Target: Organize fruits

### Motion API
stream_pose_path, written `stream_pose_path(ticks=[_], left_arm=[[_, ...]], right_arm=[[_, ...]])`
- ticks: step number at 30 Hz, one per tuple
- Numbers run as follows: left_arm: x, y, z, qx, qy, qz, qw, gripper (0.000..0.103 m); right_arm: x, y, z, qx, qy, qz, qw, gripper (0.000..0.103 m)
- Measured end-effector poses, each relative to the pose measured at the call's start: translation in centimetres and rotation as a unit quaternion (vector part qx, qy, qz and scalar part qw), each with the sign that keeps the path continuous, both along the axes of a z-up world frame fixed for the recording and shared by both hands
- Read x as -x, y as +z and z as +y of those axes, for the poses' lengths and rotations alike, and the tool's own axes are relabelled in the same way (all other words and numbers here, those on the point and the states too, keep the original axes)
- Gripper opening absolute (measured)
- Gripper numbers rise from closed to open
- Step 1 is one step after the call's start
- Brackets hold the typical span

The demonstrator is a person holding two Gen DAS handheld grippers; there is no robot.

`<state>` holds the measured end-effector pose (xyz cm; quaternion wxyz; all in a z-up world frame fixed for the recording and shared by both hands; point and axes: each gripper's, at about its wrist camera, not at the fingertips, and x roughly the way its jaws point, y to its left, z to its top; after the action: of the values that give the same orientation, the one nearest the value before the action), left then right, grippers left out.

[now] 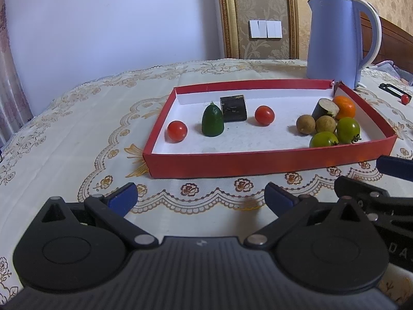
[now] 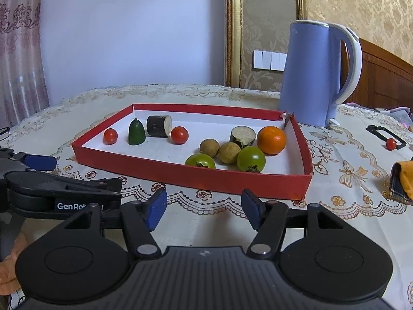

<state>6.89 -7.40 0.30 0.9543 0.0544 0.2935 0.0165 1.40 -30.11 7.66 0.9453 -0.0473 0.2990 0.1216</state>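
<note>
A red tray (image 1: 258, 161) (image 2: 206, 178) lies on the tablecloth. Its left half holds two red tomatoes (image 1: 177, 131) (image 2: 179, 134), a green cucumber end (image 1: 212, 120) (image 2: 136, 131) and a dark eggplant piece (image 1: 233, 108) (image 2: 158, 126). Its right half holds two green tomatoes (image 1: 348, 130) (image 2: 251, 159), two brown longans (image 1: 306, 124) (image 2: 228, 152), an orange (image 1: 344, 107) (image 2: 271, 139) and a second eggplant piece (image 1: 325, 109) (image 2: 242, 135). My left gripper (image 1: 201, 199) and right gripper (image 2: 204, 208) are open and empty, in front of the tray.
A blue kettle (image 1: 338, 36) (image 2: 315, 75) stands behind the tray's right corner. A small red tomato (image 2: 391, 144) (image 1: 405, 99) lies by a black frame at far right. An orange-and-dark cloth (image 2: 402, 180) lies at the right edge. The right gripper's finger shows in the left wrist view (image 1: 395, 166).
</note>
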Motion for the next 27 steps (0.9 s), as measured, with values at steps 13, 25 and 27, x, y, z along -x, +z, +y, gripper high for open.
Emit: stream_pose_path(ticks=[13,25,27], left_arm=[[0.15,0.10,0.22,0.005,0.005,0.000,1.0000,0.103],[0.13,0.08,0.35,0.004,0.013,-0.002,0.9999,0.103],[0.09,0.09,0.48,0.009,0.014,-0.001,0.9999,0.103]], right_arm=[[-0.19,-0.08,-0.03,0.004,-0.006,0.006,1.000,0.081],[-0.52,-0.33,-0.11,0.011,-0.020,0.015,1.000,0.096],[-0.72,-0.44,-0.14,0.015,-0.030,0.020,0.999,0.099]])
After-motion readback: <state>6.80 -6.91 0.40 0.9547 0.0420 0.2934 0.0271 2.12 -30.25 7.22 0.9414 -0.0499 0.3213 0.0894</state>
